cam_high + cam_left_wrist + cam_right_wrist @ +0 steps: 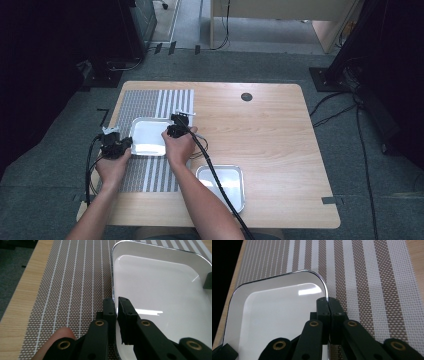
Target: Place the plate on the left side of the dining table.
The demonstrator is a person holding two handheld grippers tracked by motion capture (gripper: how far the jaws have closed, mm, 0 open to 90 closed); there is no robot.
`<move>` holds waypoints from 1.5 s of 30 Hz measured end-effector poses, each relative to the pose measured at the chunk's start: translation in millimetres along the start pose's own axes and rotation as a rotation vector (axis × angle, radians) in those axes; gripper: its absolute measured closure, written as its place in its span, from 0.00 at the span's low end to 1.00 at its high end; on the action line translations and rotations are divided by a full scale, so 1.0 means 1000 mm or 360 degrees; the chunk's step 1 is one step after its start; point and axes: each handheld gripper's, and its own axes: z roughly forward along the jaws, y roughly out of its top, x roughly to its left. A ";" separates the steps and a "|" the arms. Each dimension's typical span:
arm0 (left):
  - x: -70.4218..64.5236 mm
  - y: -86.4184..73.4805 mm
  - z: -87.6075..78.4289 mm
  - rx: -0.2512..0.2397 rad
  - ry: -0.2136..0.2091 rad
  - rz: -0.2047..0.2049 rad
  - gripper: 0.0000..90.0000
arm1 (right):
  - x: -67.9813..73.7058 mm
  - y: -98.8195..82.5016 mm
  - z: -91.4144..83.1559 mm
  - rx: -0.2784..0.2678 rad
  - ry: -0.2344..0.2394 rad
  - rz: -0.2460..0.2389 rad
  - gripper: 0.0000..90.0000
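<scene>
Gripping opposite rims of the white tray [148,136], both grippers' jaws close.

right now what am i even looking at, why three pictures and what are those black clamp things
A person sits at a wooden table and holds a hand-operated gripper in each hand, a tool with two black fingers that pinch. The high view looks down on the table from above. The other two pictures come from small cameras riding on the grippers, looking along their fingers.

On the table lies a striped placemat. On it sits a shallow white tray with a metal rim. A second tray sits on the bare wood nearer the person.

The left gripper is pinched shut on the white tray's rim at one side, and the right gripper is pinched shut on the rim at the opposite side. So both hands grip the same tray between them.
</scene>
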 end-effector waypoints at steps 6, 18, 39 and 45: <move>-0.001 -0.002 0.007 0.0007 0.0005 0.0013 0.89 | -0.001 -0.001 0.007 -0.0035 -0.0031 -0.0016 0.99; 0.005 -0.007 -0.038 -0.0043 -0.0128 0.0072 0.80 | -0.015 0.010 -0.019 0.0021 0.0131 -0.0089 0.85; -0.021 -0.042 -0.035 0.0140 -0.0175 0.0285 0.87 | -0.014 -0.009 -0.017 0.0196 0.0123 -0.0166 0.91; -0.023 -0.039 -0.031 0.0138 -0.0174 0.0268 0.87 | -0.013 -0.004 -0.010 0.0184 0.0115 -0.0152 0.96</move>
